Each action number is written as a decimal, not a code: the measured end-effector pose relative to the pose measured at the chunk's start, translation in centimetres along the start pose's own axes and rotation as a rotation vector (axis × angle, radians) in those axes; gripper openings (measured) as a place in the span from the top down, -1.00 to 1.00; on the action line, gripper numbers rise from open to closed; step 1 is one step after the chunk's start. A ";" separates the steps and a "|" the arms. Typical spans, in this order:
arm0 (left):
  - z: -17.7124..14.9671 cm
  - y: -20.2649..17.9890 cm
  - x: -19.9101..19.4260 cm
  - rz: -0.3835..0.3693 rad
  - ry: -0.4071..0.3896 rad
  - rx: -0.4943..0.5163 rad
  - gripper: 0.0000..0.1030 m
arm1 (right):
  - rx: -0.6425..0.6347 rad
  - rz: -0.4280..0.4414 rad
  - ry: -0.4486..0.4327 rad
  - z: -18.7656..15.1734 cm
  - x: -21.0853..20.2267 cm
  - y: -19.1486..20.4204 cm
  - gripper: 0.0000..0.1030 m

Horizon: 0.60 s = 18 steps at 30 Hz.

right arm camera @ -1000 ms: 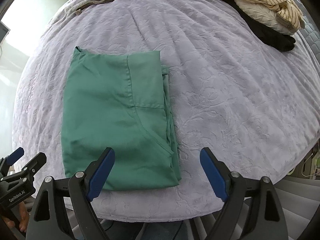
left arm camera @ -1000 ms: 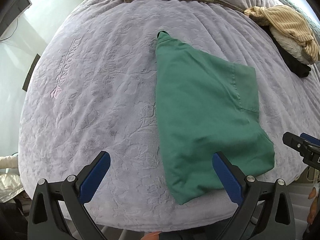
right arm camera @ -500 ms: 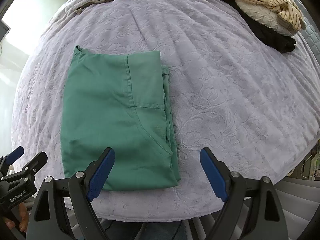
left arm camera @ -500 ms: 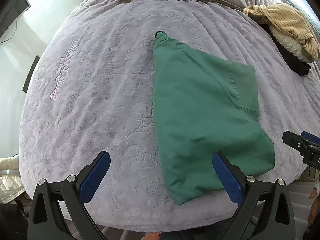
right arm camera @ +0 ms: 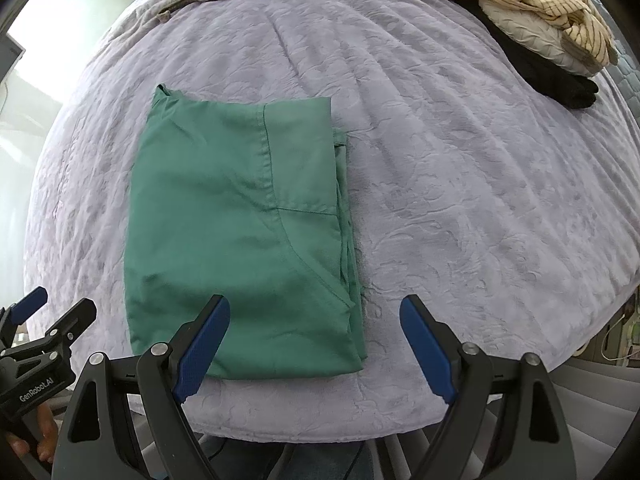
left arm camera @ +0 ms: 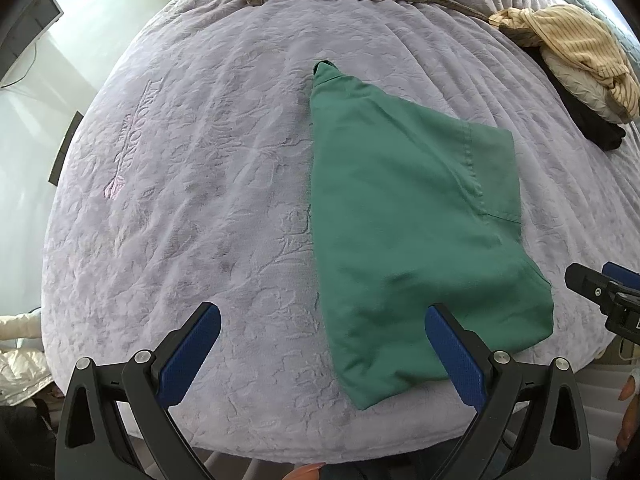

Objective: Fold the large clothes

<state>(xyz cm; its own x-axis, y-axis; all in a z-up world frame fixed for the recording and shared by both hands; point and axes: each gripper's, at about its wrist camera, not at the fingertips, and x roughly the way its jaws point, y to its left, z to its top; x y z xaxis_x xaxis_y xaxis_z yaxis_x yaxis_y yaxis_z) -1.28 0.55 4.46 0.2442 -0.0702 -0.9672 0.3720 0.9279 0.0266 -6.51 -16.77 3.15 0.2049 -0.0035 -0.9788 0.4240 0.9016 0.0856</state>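
Green garment [right arm camera: 240, 240] lies folded on the lilac bedspread [right arm camera: 460, 200]. Both grippers, left gripper [left arm camera: 320, 356] and right gripper [right arm camera: 314, 344], gape empty; pinch near hem corners evenly.

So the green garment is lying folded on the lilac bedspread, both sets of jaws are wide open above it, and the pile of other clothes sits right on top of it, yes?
Not quite. The pile of other clothes is not on top of the green garment; it lies apart, at the far right of the lilac bedspread, as the right wrist view shows. The rest holds: the garment lies folded, and both the left gripper and right gripper have their jaws wide open.
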 end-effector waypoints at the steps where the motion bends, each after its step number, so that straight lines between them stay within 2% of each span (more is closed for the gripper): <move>1: 0.0 0.0 0.0 0.001 0.001 0.000 -0.98 | -0.003 -0.001 -0.001 0.0 0.0 0.0 -0.73; 18: 0.1 -0.3 0.0 0.003 -0.004 0.009 -0.98 | -0.017 0.000 -0.001 0.3 0.0 0.3 -0.73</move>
<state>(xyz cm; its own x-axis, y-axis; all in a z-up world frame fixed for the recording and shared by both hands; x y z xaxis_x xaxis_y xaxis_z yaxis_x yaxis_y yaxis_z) -1.28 0.26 4.53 0.2486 -0.0684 -0.9662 0.3789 0.9249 0.0320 -6.10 -16.59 3.24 0.2057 -0.0036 -0.9786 0.4092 0.9087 0.0827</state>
